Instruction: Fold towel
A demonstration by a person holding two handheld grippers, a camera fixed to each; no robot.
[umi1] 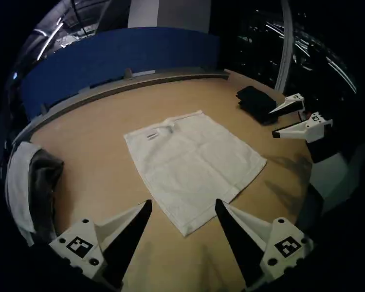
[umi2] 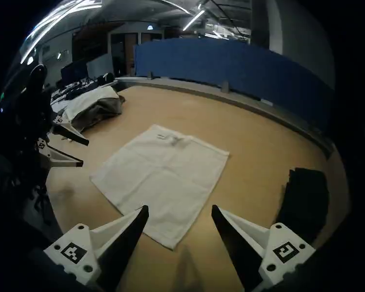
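A white towel (umi1: pixel 194 163) lies spread flat on the wooden table (umi1: pixel 104 146), a small label near its far edge. In the left gripper view my left gripper (umi1: pixel 183 209) hangs open just above the towel's near corner, nothing between its fingers. Farther right in that view the right gripper (umi1: pixel 279 121) is open over the table's edge. In the right gripper view the same towel (umi2: pixel 160 175) lies ahead, and my right gripper (umi2: pixel 179 214) stands open above its near edge. The left gripper (umi2: pixel 80 151) is open at the far left there.
A stack of dark folded cloths (umi1: pixel 255 102) sits by the right side of the table, also seen as the dark stack (umi2: pixel 306 199). A heap of white and grey cloth (umi1: pixel 29 187) lies at the left edge. A blue partition (umi1: pixel 119 58) runs behind the table.
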